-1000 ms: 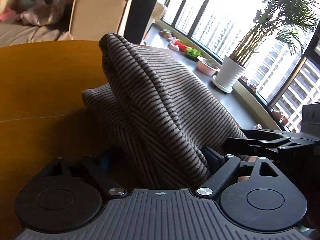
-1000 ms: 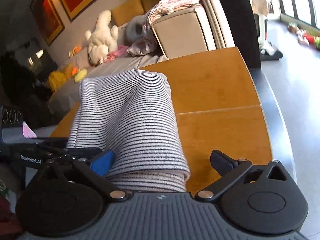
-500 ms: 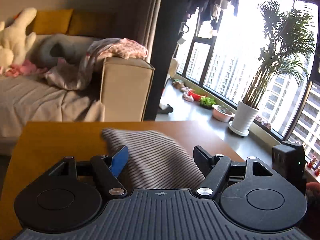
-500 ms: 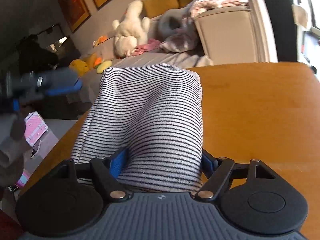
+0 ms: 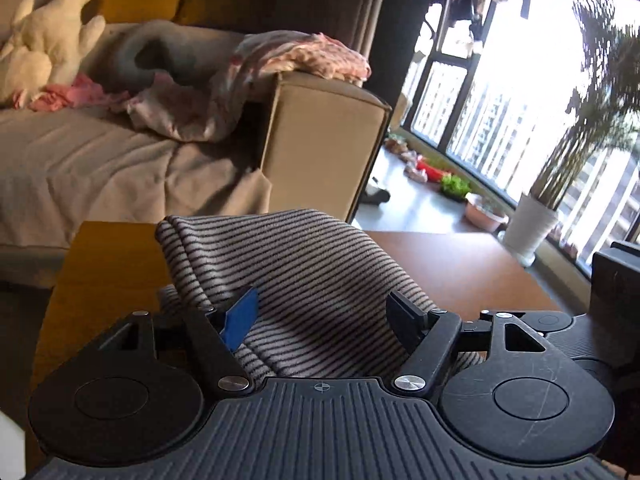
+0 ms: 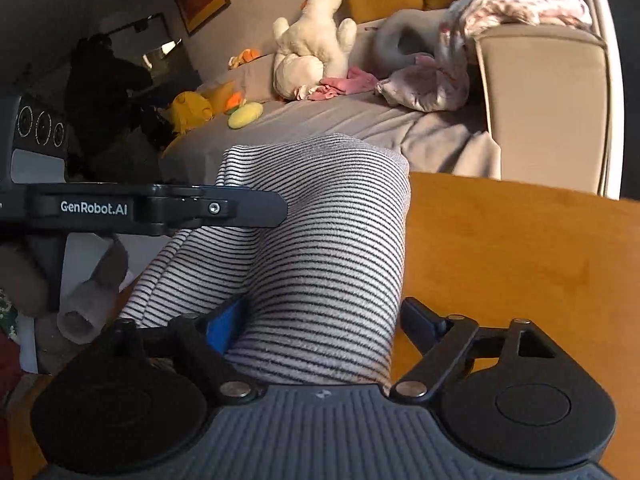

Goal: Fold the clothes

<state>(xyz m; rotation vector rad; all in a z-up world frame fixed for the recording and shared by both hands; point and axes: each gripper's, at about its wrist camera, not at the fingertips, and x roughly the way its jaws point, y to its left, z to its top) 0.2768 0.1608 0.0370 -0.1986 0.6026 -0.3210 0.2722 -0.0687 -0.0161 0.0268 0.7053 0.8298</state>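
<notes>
A folded grey garment with thin dark stripes (image 5: 304,272) lies on the wooden table (image 5: 100,272). My left gripper (image 5: 322,316) stands open, its blue pad (image 5: 240,316) and black finger on either side of the cloth, which bulges up between them. In the right wrist view the same garment (image 6: 332,248) fills the gap of my right gripper (image 6: 320,320), which is also open, its fingers close against the bundle's sides. The left gripper (image 6: 276,210) shows there from the side, reaching over the garment's left part. The fold's lower layers are hidden.
A beige sofa (image 5: 320,136) with loose clothes and a white plush toy (image 6: 316,40) stands beyond the table's far edge. To the right are windows, a potted palm (image 5: 532,224) and floor clutter. Bare tabletop (image 6: 520,260) lies right of the garment.
Both grippers have dropped the garment from a raised drape down to the table and tilted up. The left gripper now straddles the cloth, and the right gripper's fingers stand closer around the bundle.
</notes>
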